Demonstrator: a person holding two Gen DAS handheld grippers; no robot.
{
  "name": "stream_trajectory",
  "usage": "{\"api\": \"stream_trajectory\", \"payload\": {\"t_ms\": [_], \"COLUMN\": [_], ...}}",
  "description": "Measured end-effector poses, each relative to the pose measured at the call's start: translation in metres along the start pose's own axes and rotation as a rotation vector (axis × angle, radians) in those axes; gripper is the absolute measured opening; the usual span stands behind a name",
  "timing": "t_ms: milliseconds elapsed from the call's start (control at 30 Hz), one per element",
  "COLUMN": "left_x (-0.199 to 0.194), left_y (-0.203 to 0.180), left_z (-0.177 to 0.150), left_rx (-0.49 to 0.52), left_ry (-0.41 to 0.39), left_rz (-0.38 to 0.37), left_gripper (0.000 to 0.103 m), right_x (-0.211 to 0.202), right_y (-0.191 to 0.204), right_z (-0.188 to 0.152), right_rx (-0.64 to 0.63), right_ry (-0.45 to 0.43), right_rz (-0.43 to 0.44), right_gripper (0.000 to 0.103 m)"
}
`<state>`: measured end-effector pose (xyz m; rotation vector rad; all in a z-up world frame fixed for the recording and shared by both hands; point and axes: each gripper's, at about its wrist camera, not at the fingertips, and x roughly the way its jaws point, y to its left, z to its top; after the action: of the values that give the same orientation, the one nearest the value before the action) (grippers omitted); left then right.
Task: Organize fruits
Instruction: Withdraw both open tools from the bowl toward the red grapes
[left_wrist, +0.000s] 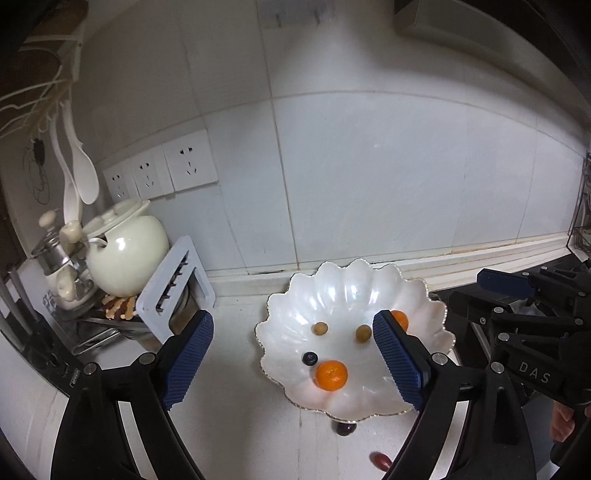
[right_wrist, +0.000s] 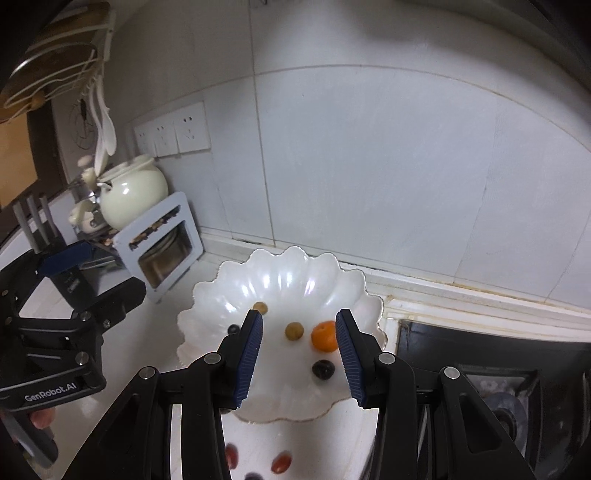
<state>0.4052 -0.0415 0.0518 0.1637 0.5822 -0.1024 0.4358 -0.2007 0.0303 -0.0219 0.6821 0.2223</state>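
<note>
A white scalloped dish (left_wrist: 343, 288) (right_wrist: 280, 280) sits on the counter by the wall. It holds two oranges (left_wrist: 331, 375) (right_wrist: 324, 336), two small tan fruits (left_wrist: 320, 328) (right_wrist: 294, 331) and dark berries (left_wrist: 310, 358) (right_wrist: 323, 369). My left gripper (left_wrist: 291, 360) is open above the dish's near side, empty. My right gripper (right_wrist: 299, 358) is open over the dish, empty; it also shows in the left wrist view (left_wrist: 524, 302). Small red and dark fruits (right_wrist: 281, 463) (left_wrist: 381, 460) lie on the counter in front of the dish.
A cream ceramic jar (left_wrist: 125, 254) and a white slotted rack (left_wrist: 177, 288) stand left of the dish. Wall sockets (left_wrist: 162, 173) and hanging white spoons (left_wrist: 79, 162) are above them. A black stove (right_wrist: 491, 369) lies to the right.
</note>
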Motion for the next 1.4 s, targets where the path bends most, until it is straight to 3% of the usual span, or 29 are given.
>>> {"api": "stream_trajectory", "payload": {"t_ms": [667,1033,1400], "left_x": [-0.059,-0.061,-0.043], "left_y": [-0.017,-0.031,-0.042], "left_z": [-0.044,-0.079,-0.106], "left_rx": [-0.002,0.04,0.055], "left_ry": [-0.061,-0.033,0.03], "left_rz": [-0.023,-0.032,-0.083], "left_gripper": [0.089,0.089,0.086], "right_x": [-0.055,-0.061,-0.043], "right_y": [0.008,0.012,0.012], "right_z": [-0.055,-0.087,-0.117], "right_rx": [-0.005,-0.067,-0.081], "right_ry": [-0.068,-0.068,0.006], "right_rz": [-0.006,-0.028,0.016], "right_gripper": [0.043,0.043,0.043]}}
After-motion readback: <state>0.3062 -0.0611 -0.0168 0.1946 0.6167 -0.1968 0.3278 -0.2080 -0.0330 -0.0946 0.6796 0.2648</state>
